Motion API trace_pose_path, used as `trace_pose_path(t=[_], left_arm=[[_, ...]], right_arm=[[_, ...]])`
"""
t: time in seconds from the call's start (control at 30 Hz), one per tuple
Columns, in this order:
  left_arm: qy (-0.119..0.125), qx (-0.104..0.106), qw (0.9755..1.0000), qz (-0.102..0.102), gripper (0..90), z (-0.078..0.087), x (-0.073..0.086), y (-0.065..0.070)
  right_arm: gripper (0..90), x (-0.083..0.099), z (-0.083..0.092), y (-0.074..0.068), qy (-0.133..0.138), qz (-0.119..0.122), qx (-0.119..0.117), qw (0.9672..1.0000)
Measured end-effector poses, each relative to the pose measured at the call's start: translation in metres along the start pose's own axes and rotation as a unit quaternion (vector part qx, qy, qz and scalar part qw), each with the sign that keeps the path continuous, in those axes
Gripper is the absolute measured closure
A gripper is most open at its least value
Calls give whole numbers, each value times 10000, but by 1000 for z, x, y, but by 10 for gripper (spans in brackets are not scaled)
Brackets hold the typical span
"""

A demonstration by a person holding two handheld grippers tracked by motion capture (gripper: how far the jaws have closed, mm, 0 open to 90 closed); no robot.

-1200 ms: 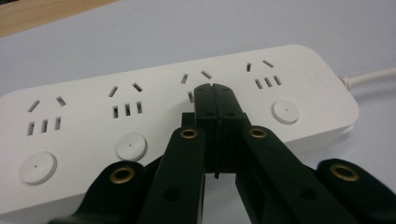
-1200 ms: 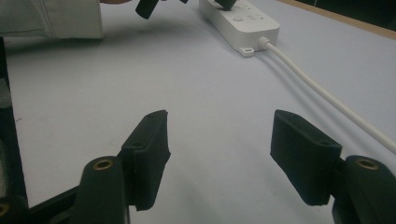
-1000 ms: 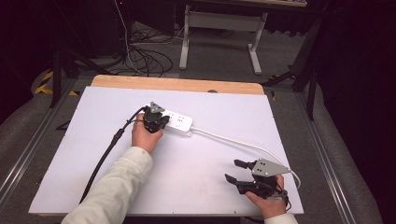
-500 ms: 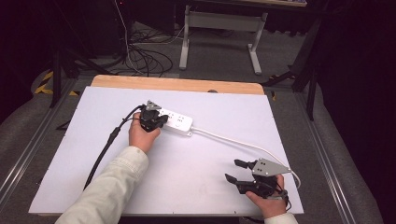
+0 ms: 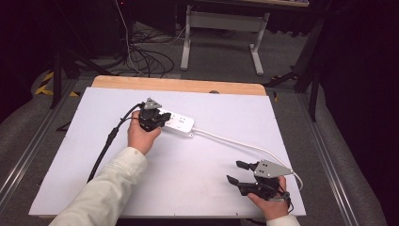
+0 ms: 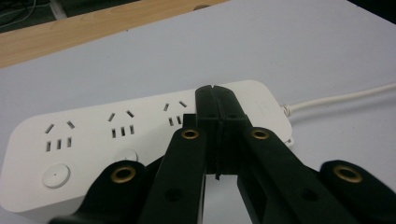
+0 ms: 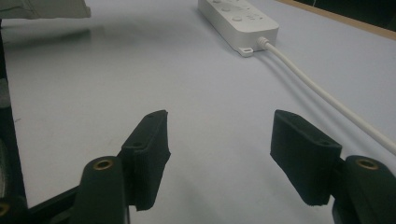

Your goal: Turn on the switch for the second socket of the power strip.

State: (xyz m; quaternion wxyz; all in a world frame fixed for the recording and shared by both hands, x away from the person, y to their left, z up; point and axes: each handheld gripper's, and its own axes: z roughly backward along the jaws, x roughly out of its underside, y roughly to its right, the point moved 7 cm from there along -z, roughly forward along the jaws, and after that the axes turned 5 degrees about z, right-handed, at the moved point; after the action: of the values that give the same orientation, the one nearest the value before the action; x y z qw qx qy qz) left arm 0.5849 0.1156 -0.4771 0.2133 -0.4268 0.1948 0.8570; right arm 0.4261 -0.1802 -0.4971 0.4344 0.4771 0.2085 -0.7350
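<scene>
one power strip (image 5: 177,123), two tools

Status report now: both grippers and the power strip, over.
Left gripper shut, fingers over the power strip. Right gripper open, empty, near the table front edge. White cord runs between them.

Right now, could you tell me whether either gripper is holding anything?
Neither: the left gripper is shut, empty, over the white plastic power strip; the right gripper is open.

White table (image 5: 197,183) w/ power strip (image 5: 179,123), cord (image 5: 244,146)
</scene>
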Motion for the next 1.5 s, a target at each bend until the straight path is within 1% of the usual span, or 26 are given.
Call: trace_pose_path(t=[0.03, 0.2, 0.3, 0.37, 0.4, 0.43, 0.5, 0.6, 0.67, 0.7, 0.87, 0.93, 1.0, 1.03, 1.1, 1.13, 1.17, 1.2, 1.23, 1.27, 1.3, 1.37, 1.4, 1.5], left_arm=[[3, -14, 10000, -69, 896, 1, -1, 0], [24, 24, 9999, -95, 889, 4, -6, 5], [15, 43, 10000, -80, 885, 4, -7, 7], [13, 61, 10000, -56, 858, 5, -6, 8], [15, 55, 10000, -47, 858, 5, -7, 8], [37, 61, 9999, -89, 838, 6, -7, 8], [77, 134, 9999, -42, 781, 8, -8, 12], [127, 206, 9997, -69, 685, 14, -10, 16], [160, 270, 9995, -85, 619, 20, -12, 20], [174, 306, 9993, -147, 619, 23, -13, 21], [199, 370, 9985, -352, 527, 41, -15, 29], [188, 385, 9981, -435, 488, 49, -15, 30], [160, 404, 9981, -437, 442, 57, -15, 32], [169, 384, 9979, -492, 423, 62, -15, 32], [187, 450, 9974, -529, 386, 71, -15, 34], [213, 465, 9971, -570, 372, 76, -16, 35], [225, 529, 9968, -552, 359, 81, -15, 37], [236, 541, 9964, -604, 347, 85, -15, 37], [254, 571, 9963, -588, 337, 90, -14, 38], [239, 589, 9960, -627, 330, 94, -13, 38], [280, 610, 9960, -587, 324, 98, -12, 39], [282, 639, 9957, -605, 308, 105, -8, 39], [289, 625, 9955, -648, 304, 108, -6, 39], [320, 638, 9952, -671, 303, 116, 1, 37]], right_arm=[[375, 0, 0, 0, 0, 0, 0, 10000], [375, 0, 0, 0, -6, -7, -2, 10000], [375, 0, 0, 0, -3, -4, -2, 10000], [375, 0, 1, 0, 0, -4, -1, 10000], [375, 0, 1, 0, 0, -4, -1, 10000], [376, 0, 1, 0, -3, 1, 3, 10000], [376, 0, 1, 0, -2, -4, 2, 10000], [376, 0, 1, 1, 0, -1, 12, 10000], [376, 0, 1, 1, -1, 1, 8, 10000], [376, 0, 1, 1, -1, 1, 8, 10000], [375, 0, 2, 0, 4, 2, 23, 10000], [375, 0, 2, 0, 18, -9, 20, 10000], [375, 0, 2, 0, 19, -8, 25, 10000], [375, 0, 2, 0, 19, -7, 25, 10000], [374, 0, 2, 0, 23, -7, 25, 10000], [375, 0, 2, 0, 12, -4, 31, 10000], [375, 0, 2, 0, 12, -5, 34, 10000], [374, 0, 2, 0, 9, -5, 39, 10000], [375, 0, 2, 0, 10, -5, 40, 10000], [375, 0, 2, 0, 11, -9, 37, 10000], [375, 0, 2, 0, 9, -9, 35, 10000], [375, 0, 2, 0, 9, -13, 35, 10000], [374, 0, 2, 0, 8, -10, 37, 10000], [375, -1, 1, -1, 7, -14, 36, 10000]])
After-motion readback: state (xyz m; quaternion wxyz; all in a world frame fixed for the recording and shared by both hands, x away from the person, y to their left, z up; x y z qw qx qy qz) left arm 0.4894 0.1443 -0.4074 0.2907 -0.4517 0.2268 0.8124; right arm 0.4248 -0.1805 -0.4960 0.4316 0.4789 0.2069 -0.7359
